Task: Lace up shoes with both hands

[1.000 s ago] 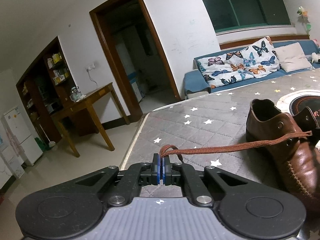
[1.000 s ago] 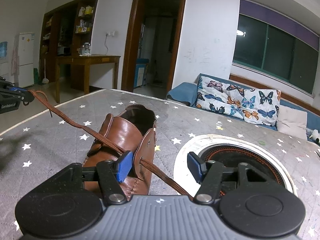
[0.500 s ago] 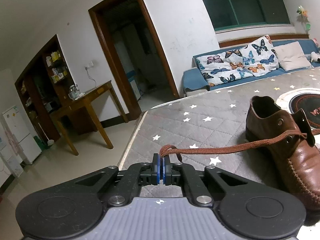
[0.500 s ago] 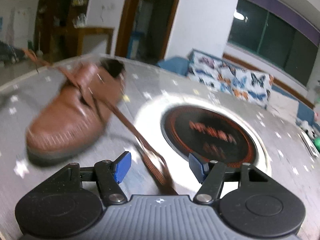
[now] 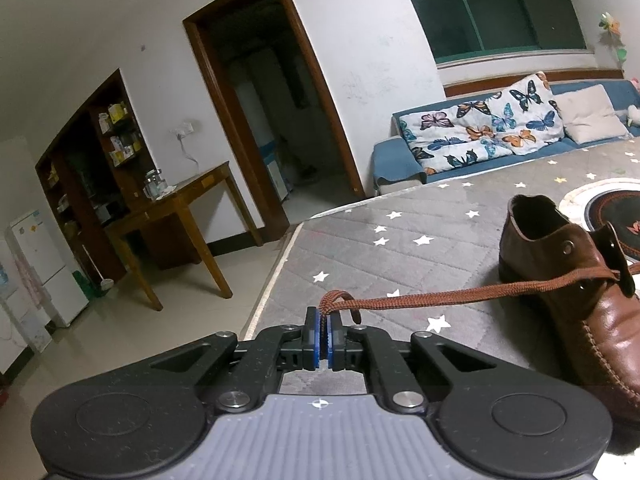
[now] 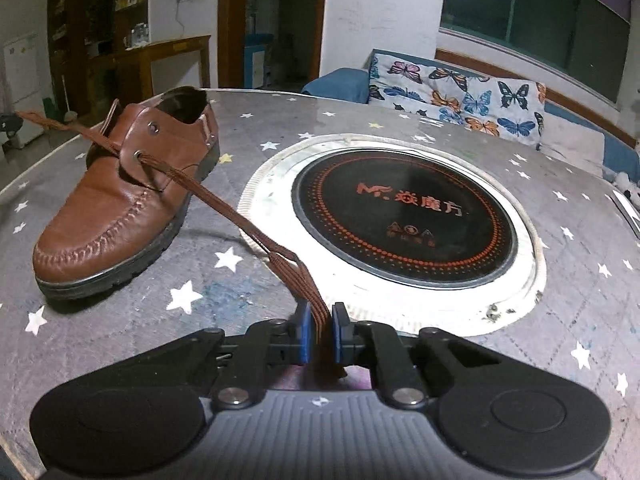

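**Both tongs grip the lace**

Left tongs (image 5: 323,334) are clamped on one lace (image 5: 460,294) end. The brown shoe (image 6: 120,196) sits on the starred desk (image 6: 224,292) at ten o'clock from the right tongs (image 6: 319,334), which have just closed onto the other lace end.
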